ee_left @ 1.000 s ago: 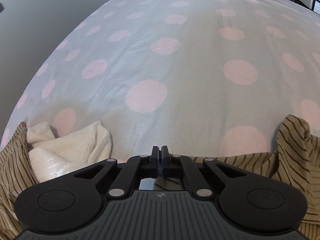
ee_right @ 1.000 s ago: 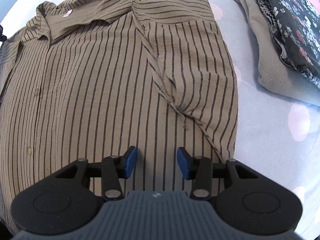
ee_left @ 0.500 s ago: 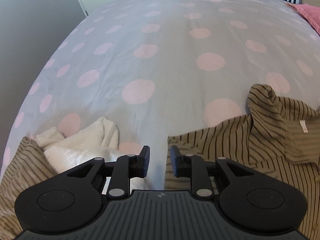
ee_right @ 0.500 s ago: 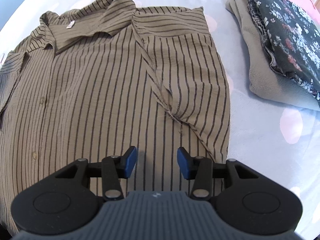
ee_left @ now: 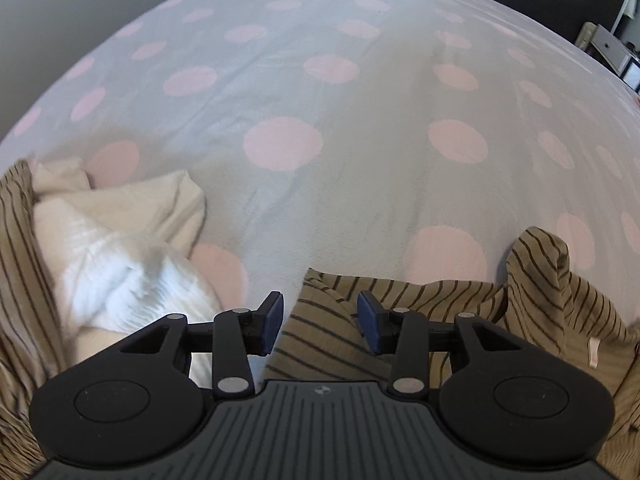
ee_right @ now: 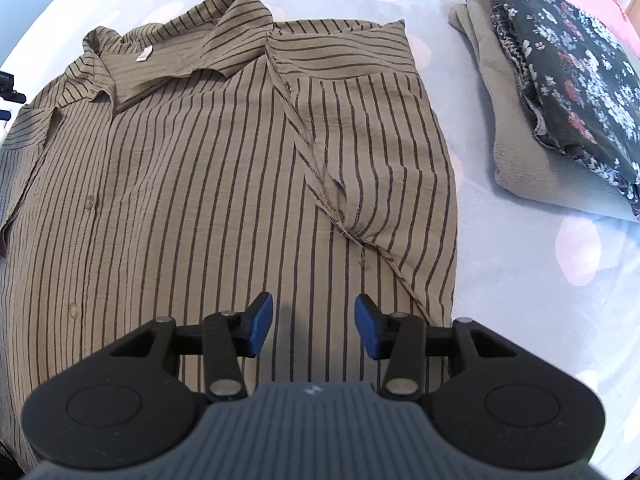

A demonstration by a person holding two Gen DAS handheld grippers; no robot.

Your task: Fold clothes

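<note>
A tan shirt with dark stripes (ee_right: 192,208) lies flat on the bed, collar at the far side, its right sleeve folded in over the front. My right gripper (ee_right: 314,322) hovers open above the shirt's lower part, nothing between its pads. In the left wrist view, the shirt's shoulder edge (ee_left: 328,328) lies under my left gripper (ee_left: 320,318), whose jaws are opening. The cloth lies below the pads, which do not press on it. The collar (ee_left: 540,272) sticks up at the right.
A crumpled cream and white garment (ee_left: 120,248) lies left of my left gripper on the dotted grey bedspread (ee_left: 320,112). A folded stack, grey fleece (ee_right: 520,140) under a dark floral piece (ee_right: 576,60), sits right of the shirt. Furniture (ee_left: 608,48) stands beyond the bed.
My left gripper went from shut on the shirt's edge to open, letting the cloth go, and it shifted and rolled. The right gripper stayed open while more of the shirt's collar came into its view.
</note>
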